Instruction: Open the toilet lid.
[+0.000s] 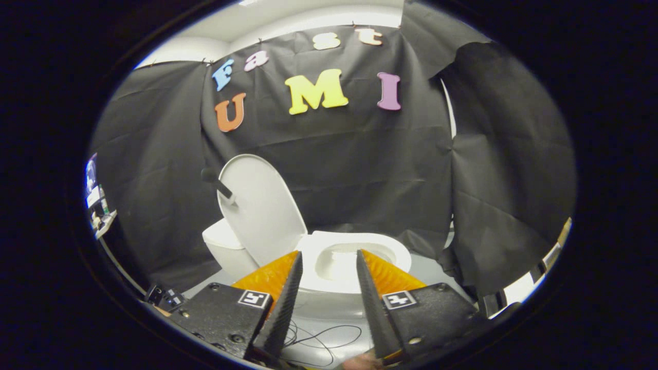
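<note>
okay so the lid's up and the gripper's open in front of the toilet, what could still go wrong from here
1. The lid stands raised but tilted, leaning by the tank; if it is not past its balance point it may drop back onto the seat.
2. The open gripper holds nothing, so nothing would stop that fall.
3. A thin cable lies on the floor under the fingers and could snag on withdrawal.

gripper (329,259) fingers spread, holding nothing.

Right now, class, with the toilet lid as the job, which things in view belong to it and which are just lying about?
Belongs to the job:
lid, raised
toilet
handle on the lid
claw, open, holding nothing

Just lying about:
cable on the floor
shelf with clutter
</note>
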A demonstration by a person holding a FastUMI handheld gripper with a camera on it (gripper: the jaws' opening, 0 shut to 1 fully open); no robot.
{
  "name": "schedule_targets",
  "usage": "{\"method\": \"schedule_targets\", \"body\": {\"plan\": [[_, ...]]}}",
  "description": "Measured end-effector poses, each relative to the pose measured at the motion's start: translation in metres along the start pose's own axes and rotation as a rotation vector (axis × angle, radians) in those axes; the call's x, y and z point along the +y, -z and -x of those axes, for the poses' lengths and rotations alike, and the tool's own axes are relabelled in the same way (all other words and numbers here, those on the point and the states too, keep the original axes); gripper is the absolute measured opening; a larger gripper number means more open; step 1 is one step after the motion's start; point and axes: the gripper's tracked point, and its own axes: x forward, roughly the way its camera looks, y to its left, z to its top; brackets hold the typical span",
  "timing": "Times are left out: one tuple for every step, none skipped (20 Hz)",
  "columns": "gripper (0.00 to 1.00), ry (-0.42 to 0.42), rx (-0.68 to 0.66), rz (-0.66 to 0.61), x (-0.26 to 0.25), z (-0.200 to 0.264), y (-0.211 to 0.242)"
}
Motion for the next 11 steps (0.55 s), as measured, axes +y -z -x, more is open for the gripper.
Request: {"method": "schedule_targets", "body": {"plan": [[0.97, -0.001, -0.016, -0.003, -0.008, 0.008, 0.005], [1.00, 0.004, -0.020, -0.005, -0.014, 0.015, 0.011], [1.00, 0.000, -0.020, -0.006, -0.021, 0.019, 0.017], [1.00, 0.003, -0.022, -0.006, -0.027, 0.022, 0.022], [1.00, 0.016, -0.029, -0.010, -0.034, 0.024, 0.023], [1.00, 0.024, -0.040, -0.014, -0.039, 0.025, 0.018], [1.00, 0.031, -0.059, -0.018, -0.043, 0.027, 0.014], [1.00, 0.040, -0.081, -0.012, -0.047, 0.030, 0.012], [1.00, 0.050, -0.096, 0.000, -0.049, 0.031, 0.009], [1.00, 0.058, -0.107, 0.013, -0.051, 0.031, 0.007], [1.00, 0.068, -0.118, 0.024, -0.054, 0.033, 0.004]]}}
